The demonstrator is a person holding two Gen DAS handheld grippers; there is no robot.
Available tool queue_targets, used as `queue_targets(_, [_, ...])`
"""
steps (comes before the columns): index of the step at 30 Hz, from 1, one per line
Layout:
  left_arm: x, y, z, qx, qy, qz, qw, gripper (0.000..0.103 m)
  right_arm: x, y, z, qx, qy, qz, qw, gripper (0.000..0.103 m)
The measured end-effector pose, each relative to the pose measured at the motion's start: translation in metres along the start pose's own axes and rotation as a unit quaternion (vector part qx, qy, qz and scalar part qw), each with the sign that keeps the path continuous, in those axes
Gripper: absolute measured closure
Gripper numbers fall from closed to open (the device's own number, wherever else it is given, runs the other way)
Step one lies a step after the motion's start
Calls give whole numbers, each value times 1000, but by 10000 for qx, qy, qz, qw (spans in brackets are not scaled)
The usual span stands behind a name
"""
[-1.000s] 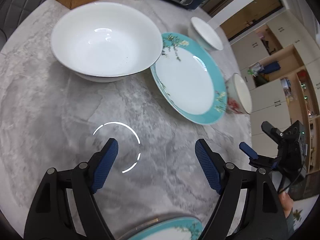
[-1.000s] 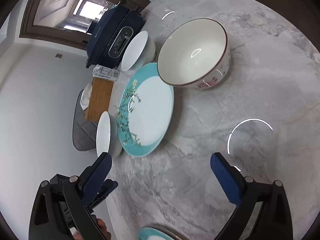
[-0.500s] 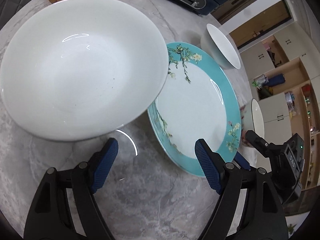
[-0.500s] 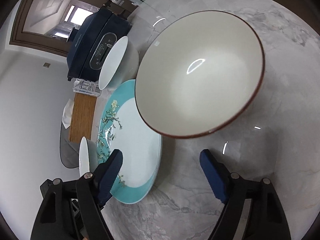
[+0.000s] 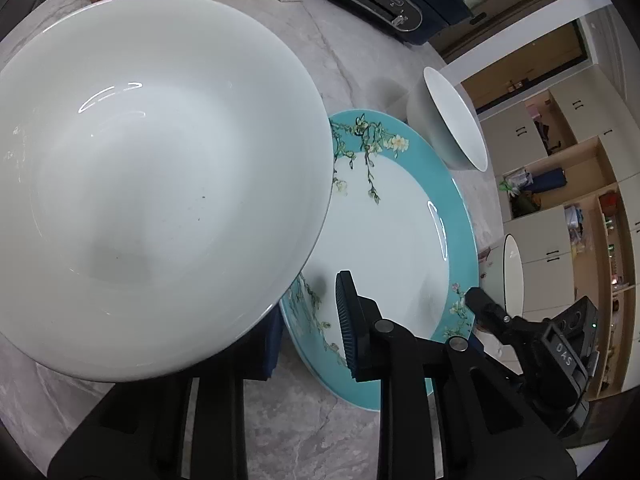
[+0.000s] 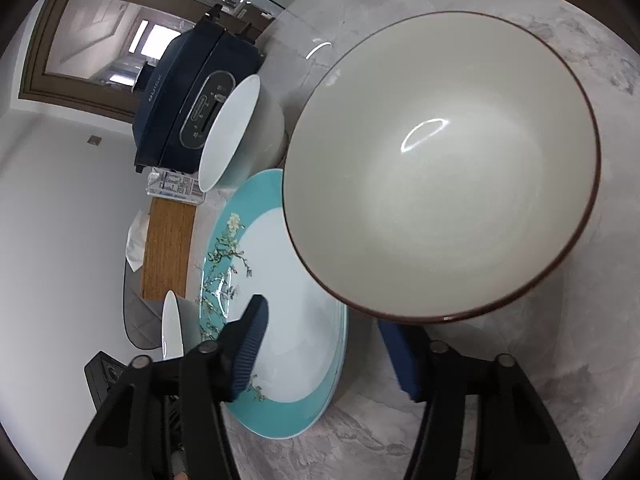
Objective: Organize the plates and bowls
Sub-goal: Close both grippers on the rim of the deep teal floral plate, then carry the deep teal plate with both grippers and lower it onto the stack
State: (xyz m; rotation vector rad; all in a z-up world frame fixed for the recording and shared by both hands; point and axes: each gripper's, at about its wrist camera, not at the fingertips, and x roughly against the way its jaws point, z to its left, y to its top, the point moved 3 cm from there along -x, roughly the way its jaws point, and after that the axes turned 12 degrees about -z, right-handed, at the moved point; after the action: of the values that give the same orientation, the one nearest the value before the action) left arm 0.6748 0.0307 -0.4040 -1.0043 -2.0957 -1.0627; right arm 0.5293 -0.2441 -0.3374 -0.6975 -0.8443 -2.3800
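Reading "QUICK" on the dark blue appliance [image 6: 188,104], the right view differs from a second ago: the right gripper [image 6: 332,352] has closed in under the brown-rimmed cream bowl [image 6: 440,168], fingers apart. Likewise the left gripper [image 5: 308,320], fingers apart astride the large white bowl's [image 5: 152,184] rim, beside the teal floral plate [image 5: 400,232] on the grey marble table [image 5: 312,420].

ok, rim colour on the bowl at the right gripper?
Dark reddish-brown rim on the cream bowl; right wrist view shows it best.
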Motion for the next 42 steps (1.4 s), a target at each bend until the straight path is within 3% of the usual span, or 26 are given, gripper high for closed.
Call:
queue_targets(5, [-1,2,2,27,-50,82,10000,82,-6,-4,-5,-43,-106,214,9997,89])
queue_targets(10, [2,4,5,-106,65,176,9998,93,-6,-4,-5,18,-275,270,9993,96])
queue_targets(17, [4,5,8,-188,51,273,9994,95,-4,-5,0,320,-568,255,9975,95])
queue_targets(33, [25,-9,-1,-569,-55,178,9982,95,20,-22,2,777,-629,225,9947,93])
queue_targets(42, [51,-22,-3,-661,-135,74,9977,95,39,-31,4,980,-456,205,9939,93])
